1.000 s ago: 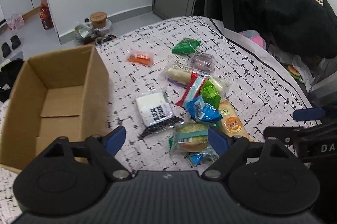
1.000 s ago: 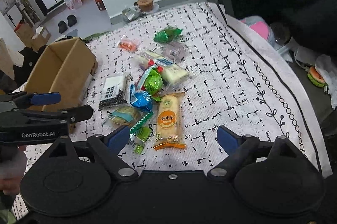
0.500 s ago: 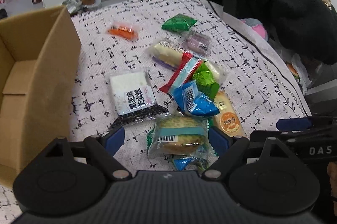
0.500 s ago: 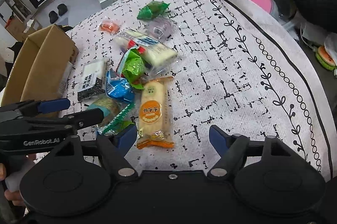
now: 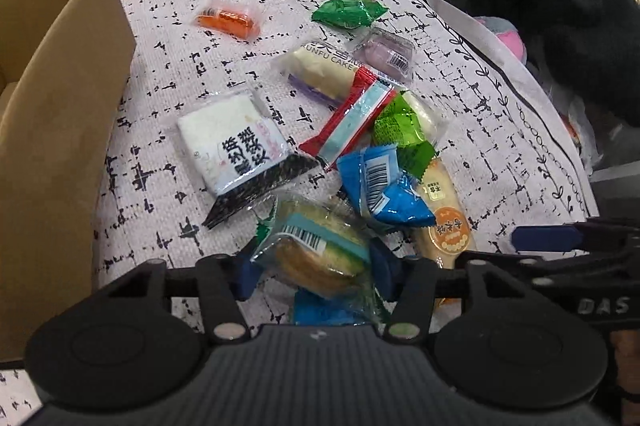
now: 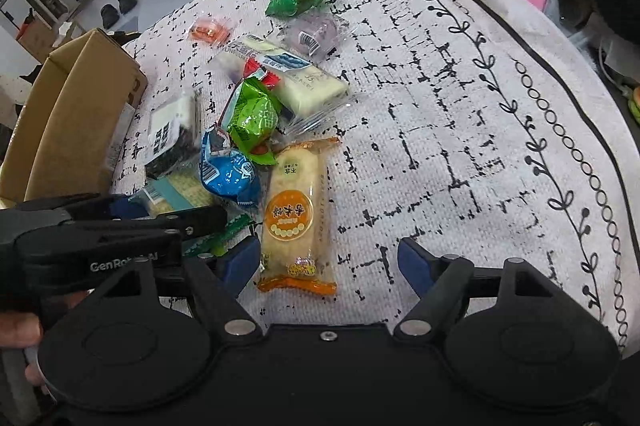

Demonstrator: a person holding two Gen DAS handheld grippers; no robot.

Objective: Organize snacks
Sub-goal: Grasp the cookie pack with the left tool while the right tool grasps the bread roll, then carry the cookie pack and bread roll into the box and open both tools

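Left tool (image 5: 318, 272): fingers now closed in on the clear-wrapped cake (image 5: 320, 254) nearest the camera, a blue pad against each side of the wrapper; half a second ago they stood spread, short of it. The cake is pinched but appears to rest on the worktop (image 5: 168, 226) yet; lift not confirmed.

Right tool (image 6: 328, 264): spread wide, holding nothing. It has dropped closer to the yellow bar (image 6: 296, 214), whose near end lies between the fingers, touching neither.

Middle ground: blue packet (image 5: 380, 185) and light-green packet (image 5: 400, 135) overlap just beyond the held cake; the red strip (image 5: 352, 121) and the white sesame pack (image 5: 236, 145) lie beside them. The blue packet is very near the cake, so it may shift when the cake rises.

Far ground: long white cake (image 5: 320, 69), purple pack (image 5: 388, 53), dark-green packet (image 5: 348, 11) and orange pack (image 5: 228, 19), all loose.

Box (image 5: 60, 113): open, at the left edge, near the sesame pack. Only part of its interior shows, and no snacks there.

Judgement: first pick now secured; sorting otherwise barely begun. Next move calls for a lift and a carry left over the box wall.
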